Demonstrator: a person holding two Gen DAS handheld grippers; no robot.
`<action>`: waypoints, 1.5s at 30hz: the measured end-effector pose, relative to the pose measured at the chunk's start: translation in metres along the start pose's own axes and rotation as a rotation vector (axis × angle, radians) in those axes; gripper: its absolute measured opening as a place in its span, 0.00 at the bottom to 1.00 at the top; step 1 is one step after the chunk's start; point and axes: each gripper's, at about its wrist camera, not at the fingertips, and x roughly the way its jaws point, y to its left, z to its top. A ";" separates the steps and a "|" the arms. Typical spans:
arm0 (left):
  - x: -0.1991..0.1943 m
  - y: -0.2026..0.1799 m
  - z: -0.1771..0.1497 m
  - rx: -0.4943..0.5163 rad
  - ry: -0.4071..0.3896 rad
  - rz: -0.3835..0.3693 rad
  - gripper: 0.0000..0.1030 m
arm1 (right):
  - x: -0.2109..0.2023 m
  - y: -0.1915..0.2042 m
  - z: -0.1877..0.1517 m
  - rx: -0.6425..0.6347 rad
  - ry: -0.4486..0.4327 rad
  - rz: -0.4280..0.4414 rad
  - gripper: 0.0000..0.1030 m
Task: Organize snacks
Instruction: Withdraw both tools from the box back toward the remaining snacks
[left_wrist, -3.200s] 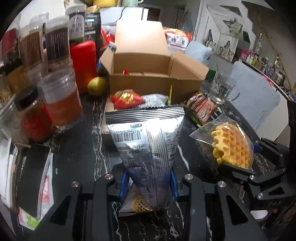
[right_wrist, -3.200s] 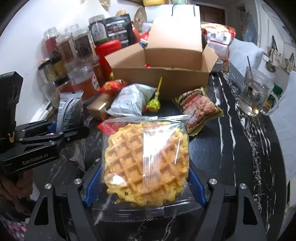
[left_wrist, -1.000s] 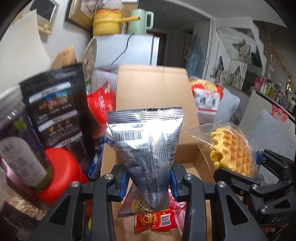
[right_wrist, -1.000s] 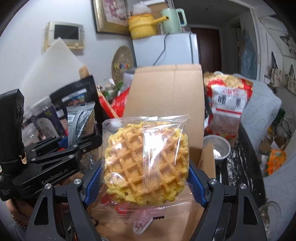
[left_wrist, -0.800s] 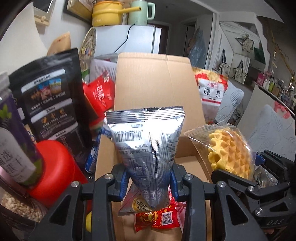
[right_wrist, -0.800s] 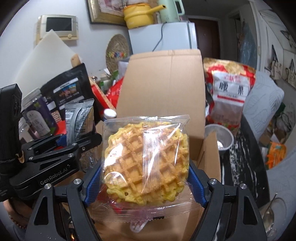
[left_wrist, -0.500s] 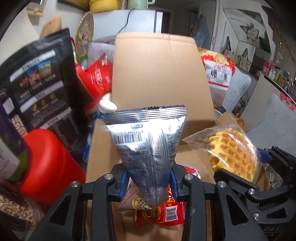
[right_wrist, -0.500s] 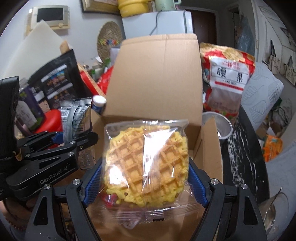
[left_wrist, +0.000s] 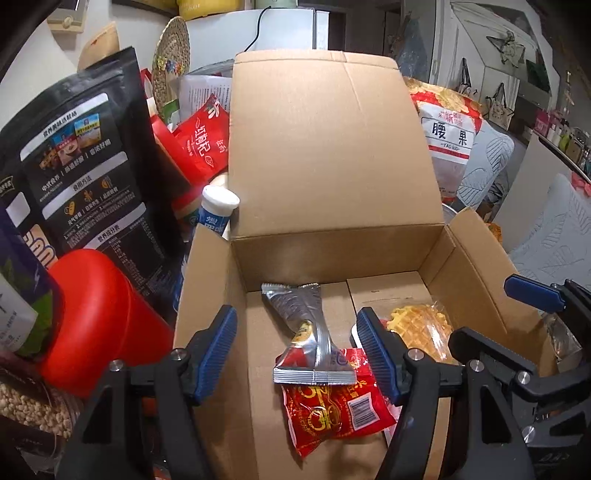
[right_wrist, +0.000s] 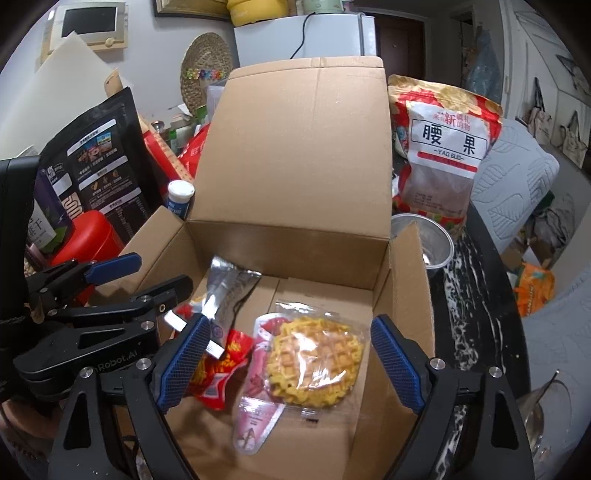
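Observation:
An open cardboard box (left_wrist: 332, 243) (right_wrist: 288, 251) stands in front of both grippers. On its floor lies the silver snack bag (left_wrist: 306, 332) (right_wrist: 229, 291), resting across a red packet (left_wrist: 332, 410) (right_wrist: 218, 369). The wrapped waffle (right_wrist: 314, 362) (left_wrist: 421, 328) lies to the right of them, partly on a pink sachet (right_wrist: 255, 417). My left gripper (left_wrist: 295, 354) hovers above the box, jaws opening, with nothing between the pads. My right gripper (right_wrist: 288, 362) hangs over the waffle, jaws also opening and free of it.
Left of the box stand a red canister (left_wrist: 96, 321), a black pouch (left_wrist: 85, 170) and a white-capped tube (left_wrist: 218, 210). A cashew bag (right_wrist: 443, 155) and a metal cup (right_wrist: 428, 240) sit to the right. The rear flap of the box stands upright.
Both grippers have let go. The silver bag and the waffle have dropped from the jaws onto the box floor. Both hands sank and tipped downward over the box.

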 end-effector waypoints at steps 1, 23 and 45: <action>-0.003 0.000 0.000 -0.003 -0.003 -0.005 0.65 | -0.002 0.000 0.000 0.000 -0.005 0.000 0.87; -0.151 -0.005 -0.009 0.012 -0.217 0.017 0.65 | -0.131 0.038 -0.009 -0.061 -0.197 -0.019 0.87; -0.272 -0.012 -0.085 0.072 -0.360 -0.015 0.76 | -0.242 0.086 -0.083 -0.123 -0.335 -0.023 0.87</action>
